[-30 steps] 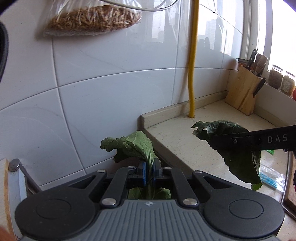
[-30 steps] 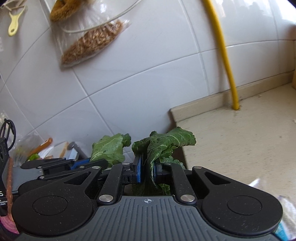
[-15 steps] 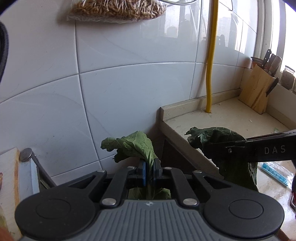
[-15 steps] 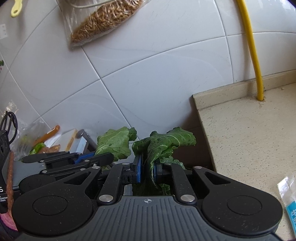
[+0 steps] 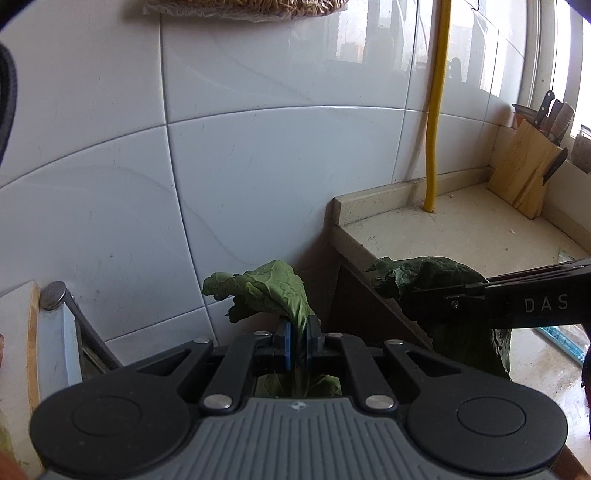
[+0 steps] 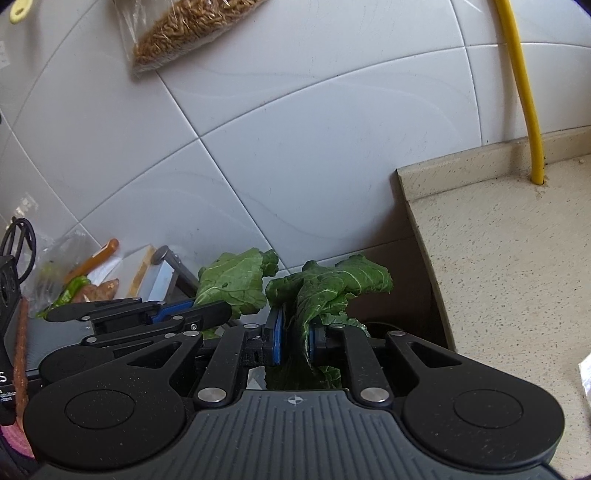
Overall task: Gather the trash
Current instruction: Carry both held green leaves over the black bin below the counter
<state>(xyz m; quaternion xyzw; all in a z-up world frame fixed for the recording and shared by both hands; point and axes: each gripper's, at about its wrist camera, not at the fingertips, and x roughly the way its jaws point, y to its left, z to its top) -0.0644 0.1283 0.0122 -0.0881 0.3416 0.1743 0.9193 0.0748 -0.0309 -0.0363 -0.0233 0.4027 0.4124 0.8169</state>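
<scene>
My left gripper (image 5: 298, 332) is shut on a wilted green leaf (image 5: 266, 291) that sticks up between its blue pads. The right gripper (image 6: 293, 336) is shut on a second, darker green leaf (image 6: 332, 288). In the left wrist view the right gripper's black fingers (image 5: 517, 302) reach in from the right with that darker leaf (image 5: 436, 280) hanging from them. The right wrist view shows the left gripper (image 6: 207, 314) coming in from the left with its leaf (image 6: 236, 280). Both leaves are held in the air over the gap beside the beige counter (image 5: 461, 229).
White wall tiles (image 5: 258, 166) stand close ahead. A yellow pipe (image 5: 434, 129) rises from the counter's back corner, with a wooden knife block (image 5: 521, 173) further right. A bag of grain (image 6: 184, 33) hangs on the wall. A clear wrapper (image 6: 585, 373) lies on the counter; vegetables in a plastic bag (image 6: 81, 273) lie at left.
Both grippers have shifted left and down with their leaves still held; the counter edge and the yellow pipe slid to the right in both views.
</scene>
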